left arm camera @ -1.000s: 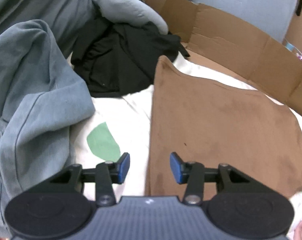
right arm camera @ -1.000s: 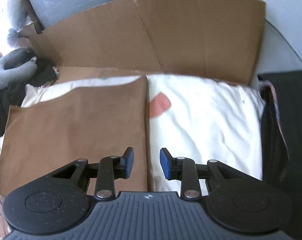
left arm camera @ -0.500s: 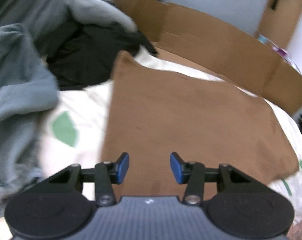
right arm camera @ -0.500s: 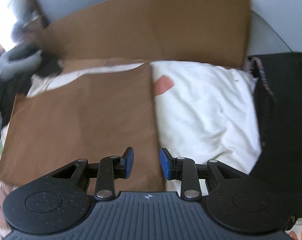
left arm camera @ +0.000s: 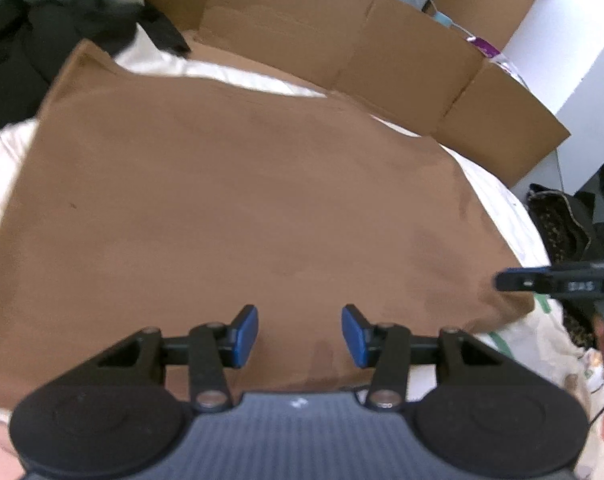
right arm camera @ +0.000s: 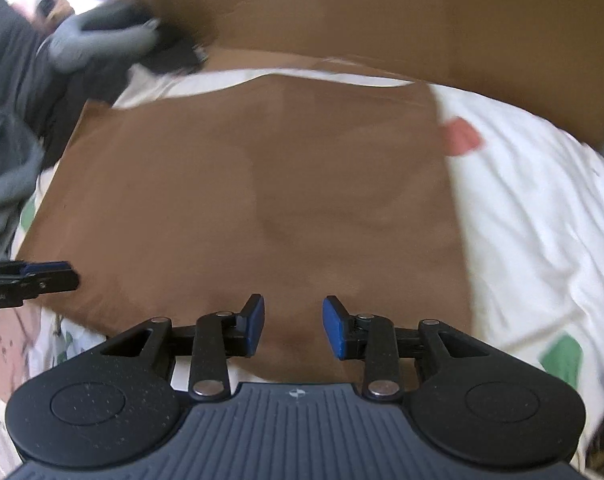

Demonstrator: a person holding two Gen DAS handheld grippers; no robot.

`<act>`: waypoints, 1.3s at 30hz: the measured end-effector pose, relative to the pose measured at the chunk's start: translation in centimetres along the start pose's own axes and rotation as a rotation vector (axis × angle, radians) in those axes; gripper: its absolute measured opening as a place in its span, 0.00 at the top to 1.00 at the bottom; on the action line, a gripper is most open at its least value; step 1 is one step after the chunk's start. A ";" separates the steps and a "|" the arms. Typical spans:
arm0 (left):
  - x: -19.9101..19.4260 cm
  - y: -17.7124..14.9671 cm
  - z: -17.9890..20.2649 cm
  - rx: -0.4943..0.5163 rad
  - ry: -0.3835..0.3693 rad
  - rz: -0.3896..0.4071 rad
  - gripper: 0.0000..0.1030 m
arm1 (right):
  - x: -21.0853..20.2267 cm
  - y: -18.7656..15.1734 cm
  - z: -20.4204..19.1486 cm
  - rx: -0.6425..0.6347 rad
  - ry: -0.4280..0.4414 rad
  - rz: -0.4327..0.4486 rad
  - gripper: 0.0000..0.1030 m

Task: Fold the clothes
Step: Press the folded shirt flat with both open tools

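Note:
A brown garment (left arm camera: 241, 204) lies flat on a white sheet (right arm camera: 534, 216), folded into a rough rectangle; it also fills the right wrist view (right arm camera: 257, 200). My left gripper (left arm camera: 299, 336) hovers open over its near edge, nothing between the blue pads. My right gripper (right arm camera: 293, 327) hovers open over the near edge too, empty. Each gripper shows in the other's view: the right one (left arm camera: 550, 280) beside the garment's right corner, the left one (right arm camera: 25, 280) at the garment's left corner.
A cardboard wall (left arm camera: 362, 48) runs along the far side of the bed. A pile of dark and grey clothes (right arm camera: 29, 92) sits at the far left. A dark patterned bag (left arm camera: 562, 220) stands off the right side. The sheet has pink (right arm camera: 462, 136) and green (right arm camera: 562, 356) patches.
Both grippers have swung inward over the brown garment: the left view panned right off the grey clothes, the right view panned left. Both stay open.

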State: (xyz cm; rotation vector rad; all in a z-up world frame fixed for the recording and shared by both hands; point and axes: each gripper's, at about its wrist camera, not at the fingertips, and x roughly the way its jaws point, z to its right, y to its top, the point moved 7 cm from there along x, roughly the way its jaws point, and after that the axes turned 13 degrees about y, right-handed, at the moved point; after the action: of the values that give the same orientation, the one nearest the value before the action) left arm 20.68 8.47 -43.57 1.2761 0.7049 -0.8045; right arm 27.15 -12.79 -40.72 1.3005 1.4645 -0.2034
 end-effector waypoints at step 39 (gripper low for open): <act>4.1 -2.3 6.1 0.139 -0.118 -0.111 0.94 | -2.8 -5.4 5.9 0.117 -0.174 -0.084 0.62</act>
State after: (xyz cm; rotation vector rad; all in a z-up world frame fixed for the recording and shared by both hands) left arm 21.10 1.73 -47.18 1.3106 0.6379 -1.0251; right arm 25.81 -20.68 -43.47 1.2819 1.3756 -0.4528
